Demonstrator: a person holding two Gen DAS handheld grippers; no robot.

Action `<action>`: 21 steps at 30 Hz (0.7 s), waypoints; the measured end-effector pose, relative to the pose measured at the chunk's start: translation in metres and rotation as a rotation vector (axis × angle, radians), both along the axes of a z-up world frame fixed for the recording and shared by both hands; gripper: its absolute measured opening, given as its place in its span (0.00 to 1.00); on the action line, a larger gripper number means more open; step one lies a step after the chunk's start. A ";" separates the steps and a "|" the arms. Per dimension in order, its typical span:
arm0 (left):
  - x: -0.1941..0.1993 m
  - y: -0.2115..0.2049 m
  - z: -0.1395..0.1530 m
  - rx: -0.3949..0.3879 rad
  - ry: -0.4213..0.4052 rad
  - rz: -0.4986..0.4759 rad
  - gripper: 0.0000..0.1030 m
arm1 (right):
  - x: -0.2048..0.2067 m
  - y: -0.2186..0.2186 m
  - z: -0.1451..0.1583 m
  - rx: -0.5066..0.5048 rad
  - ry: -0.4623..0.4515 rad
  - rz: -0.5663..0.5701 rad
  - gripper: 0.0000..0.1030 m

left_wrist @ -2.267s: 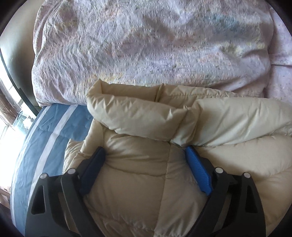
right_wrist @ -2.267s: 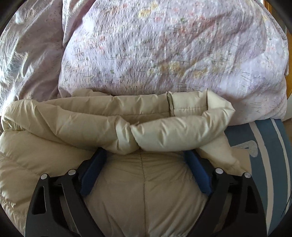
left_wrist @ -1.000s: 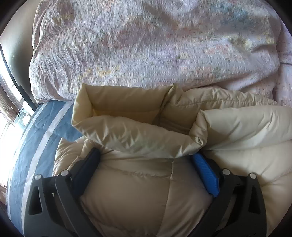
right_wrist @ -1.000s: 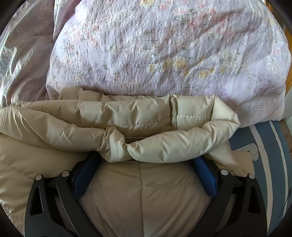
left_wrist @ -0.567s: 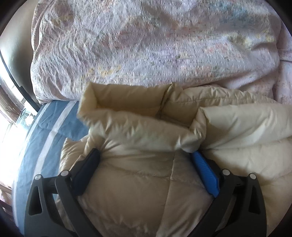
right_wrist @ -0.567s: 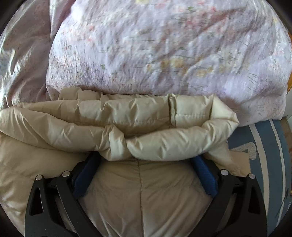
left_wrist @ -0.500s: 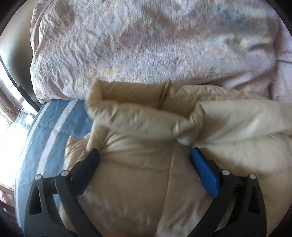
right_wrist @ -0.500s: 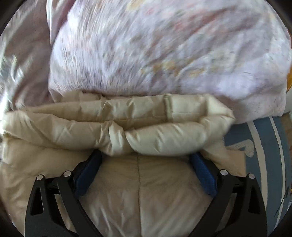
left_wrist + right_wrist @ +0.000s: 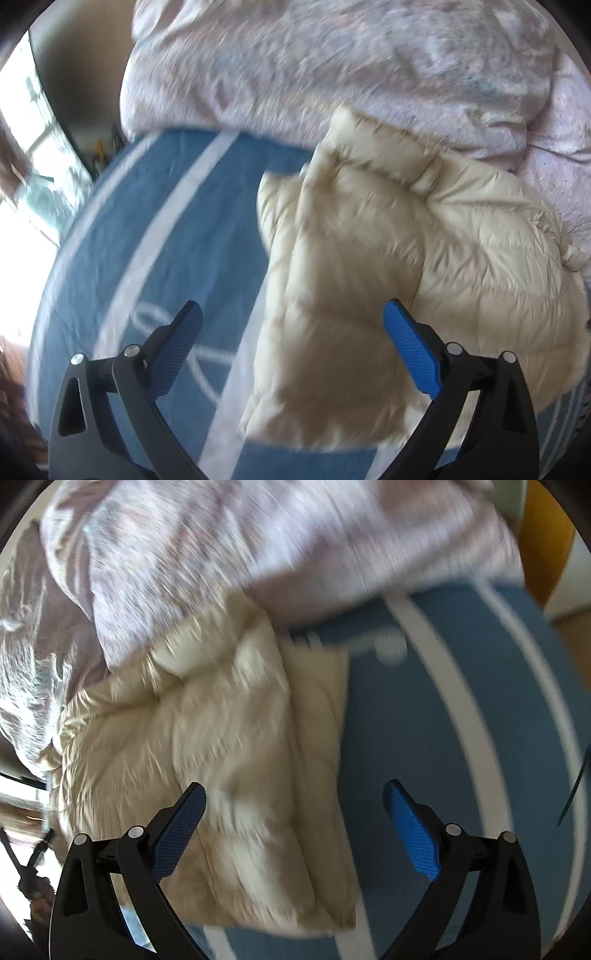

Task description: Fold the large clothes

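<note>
- Both claws have pulled back off the cream puffer jacket [image 9: 388,258], which earlier filled the gap between their fingers.
- The left claw [image 9: 291,332] is spread wide, gripping nothing, above the jacket's left edge.
- The right claw [image 9: 293,812] is likewise spread and empty, over the jacket's right edge.
- The jacket lies folded on the blue white-striped bedsheet [image 9: 155,229], its far end against the floral duvet [image 9: 332,62].
- Both views are motion-blurred.

A blue bedsheet [image 9: 155,206] with white stripes covers the bed, and a pale floral duvet [image 9: 332,62] is heaped at its far side. Bright daylight comes through a window [image 9: 26,155] at the left; an orange surface [image 9: 546,535] shows at the right.
</note>
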State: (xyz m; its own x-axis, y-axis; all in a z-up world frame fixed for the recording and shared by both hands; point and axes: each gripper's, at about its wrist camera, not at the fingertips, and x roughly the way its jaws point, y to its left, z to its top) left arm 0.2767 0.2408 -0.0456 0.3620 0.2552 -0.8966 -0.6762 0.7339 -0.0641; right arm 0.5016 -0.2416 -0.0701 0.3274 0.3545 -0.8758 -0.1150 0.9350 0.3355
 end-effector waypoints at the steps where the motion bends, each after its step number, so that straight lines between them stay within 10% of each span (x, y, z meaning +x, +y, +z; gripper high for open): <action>1: -0.005 0.000 -0.003 -0.022 -0.001 0.007 0.95 | -0.002 -0.004 -0.006 0.017 0.030 -0.008 0.95; 9: -0.033 -0.002 -0.030 -0.195 -0.040 0.086 0.85 | -0.023 -0.026 -0.040 0.145 0.134 -0.057 0.95; 16: -0.046 -0.001 -0.039 -0.322 -0.172 0.167 0.48 | -0.047 -0.025 -0.046 0.271 0.156 -0.108 0.37; 21: -0.050 -0.006 -0.026 -0.313 -0.229 0.153 0.20 | -0.071 -0.031 -0.035 0.305 0.120 -0.102 0.21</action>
State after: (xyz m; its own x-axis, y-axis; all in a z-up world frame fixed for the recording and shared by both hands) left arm 0.2268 0.2350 -0.0720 0.5399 0.0489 -0.8403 -0.7182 0.5473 -0.4296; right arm 0.4306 -0.2723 -0.1055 0.2756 0.5764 -0.7693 0.0314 0.7945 0.6065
